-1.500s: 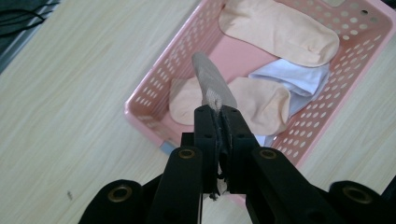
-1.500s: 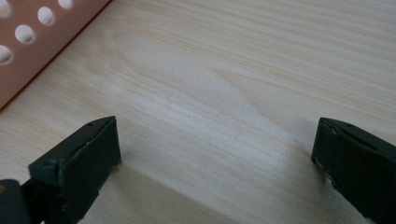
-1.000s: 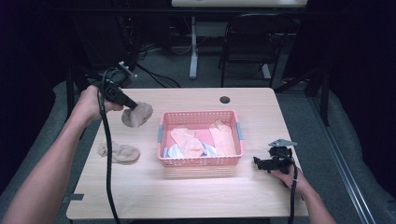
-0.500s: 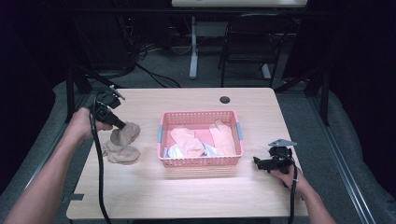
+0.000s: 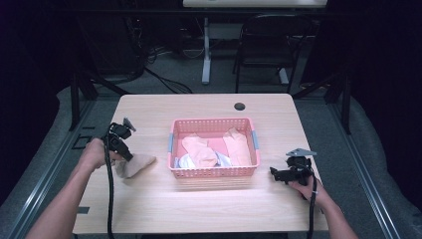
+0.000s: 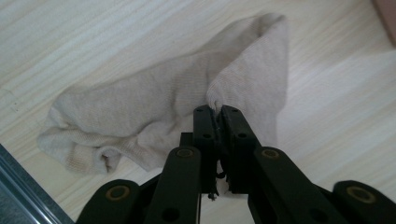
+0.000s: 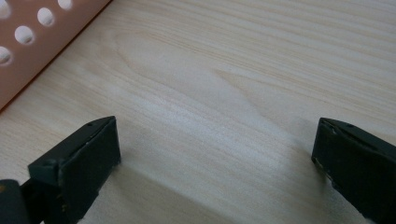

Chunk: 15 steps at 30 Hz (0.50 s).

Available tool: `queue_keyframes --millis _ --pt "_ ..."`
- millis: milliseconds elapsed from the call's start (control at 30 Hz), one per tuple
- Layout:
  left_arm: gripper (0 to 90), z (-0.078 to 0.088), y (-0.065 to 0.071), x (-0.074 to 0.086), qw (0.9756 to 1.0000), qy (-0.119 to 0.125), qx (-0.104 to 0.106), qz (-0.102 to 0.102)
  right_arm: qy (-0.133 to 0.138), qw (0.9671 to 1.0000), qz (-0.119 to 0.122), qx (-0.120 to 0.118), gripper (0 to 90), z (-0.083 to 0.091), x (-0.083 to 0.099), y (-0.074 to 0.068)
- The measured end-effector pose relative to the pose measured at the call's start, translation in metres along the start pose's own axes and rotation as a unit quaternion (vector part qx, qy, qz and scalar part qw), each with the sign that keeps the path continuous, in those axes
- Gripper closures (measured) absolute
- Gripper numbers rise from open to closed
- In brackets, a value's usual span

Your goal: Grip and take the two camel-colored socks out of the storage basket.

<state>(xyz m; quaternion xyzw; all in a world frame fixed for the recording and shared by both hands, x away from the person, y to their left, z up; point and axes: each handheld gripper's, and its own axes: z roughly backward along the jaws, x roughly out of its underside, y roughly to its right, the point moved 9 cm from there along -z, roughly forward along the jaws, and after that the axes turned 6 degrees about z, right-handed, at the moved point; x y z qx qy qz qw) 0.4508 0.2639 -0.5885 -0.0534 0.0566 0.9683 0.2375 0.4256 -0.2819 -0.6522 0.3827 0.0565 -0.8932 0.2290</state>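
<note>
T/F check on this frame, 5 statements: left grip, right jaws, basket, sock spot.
1. The left gripper is clamped on a beige sock. True.
2. The right gripper holds a sock. False: its jaws stand wide apart over bare table.
3. The pink basket holds no clothes. False: pale socks lie inside it.
4. The beige sock lies on the table beside the basket, on the left gripper's side. True.
5. The right gripper rests inside the basket. False: it sits on the table outside it.
</note>
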Motion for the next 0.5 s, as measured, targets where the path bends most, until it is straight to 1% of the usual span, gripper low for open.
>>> queue_keyframes --millis 33,67,100,133,167,200,233,267,300,333,367,400,433,467,500 --pt "83.8 -0.003 -0.001 0.002 1.0 -0.001 0.004 0.002 0.0 1.0 0.0 0.0 0.4 0.0 0.0 0.0" --pt "80.3 -0.005 -0.001 0.002 0.9999 0.005 0.009 0.009 0.0 1.0 0.0 0.0 0.3 0.0 0.0 0.0" --pt "71.4 -0.005 -0.001 0.002 0.9999 0.005 0.009 0.009 0.0 1.0 0.0 0.0 0.3 0.0 0.0 0.0" --pt "62.4 -0.005 -0.004 0.005 0.9997 0.016 -0.004 0.02 0.0 1.0 0.0 0.0 0.3 0.0 0.0 0.0" --pt "55.1 -0.005 -0.004 0.005 0.9997 0.016 -0.004 0.02 0.0 1.0 0.0 0.0 0.3 0.0 0.0 0.0" --pt "46.1 -0.004 -0.004 0.007 0.9992 0.026 0.001 0.03 0.0 1.0 0.0 0.0 0.4 0.0 0.0 0.0" --pt "46.1 -0.003 -0.003 0.009 0.9985 0.037 0.003 0.04 0.0 1.0 0.0 0.0 0.4 0.0 0.0 0.0" --pt "37.6 0.0 -0.003 0.011 0.9978 0.05 0.003 0.044 0.0 1.0 0.0 0.0 0.3 0.0 0.0 0.0" --pt "31.8 0.002 -0.002 0.013 0.997 0.062 0.0 0.048 0.0 1.0 0.0 0.0 0.3 0.0 0.0 0.0" --pt "21.4 0.007 -0.001 0.02 0.9955 0.079 -0.011 0.052 0.0 1.0 0.0 0.0 0.3 0.0 0.0 0.0" --pt "17.3 0.007 -0.001 0.02 0.9955 0.079 -0.011 0.052 0.0 1.0 0.0 0.0 0.3 0.0 0.0 0.0" --pt "17.3 0.01 0.0 0.023 0.9947 0.087 -0.015 0.052 0.0 1.0 0.0 0.0 0.3 0.0 0.0 0.0" --pt "15.2 0.012 0.001 0.027 0.9935 0.098 -0.019 0.054 0.0 1.0 0.0 0.0 0.3 0.0 0.0 0.0" --pt "13.2 0.014 0.002 0.032 0.9926 0.106 -0.024 0.055 0.0 1.0 0.0 0.0 0.3 0.0 0.0 0.0" --pt "13.2 0.015 0.003 0.036 0.9917 0.111 -0.028 0.058 0.0 1.0 0.0 0.0 0.3 0.0 0.0 0.0"
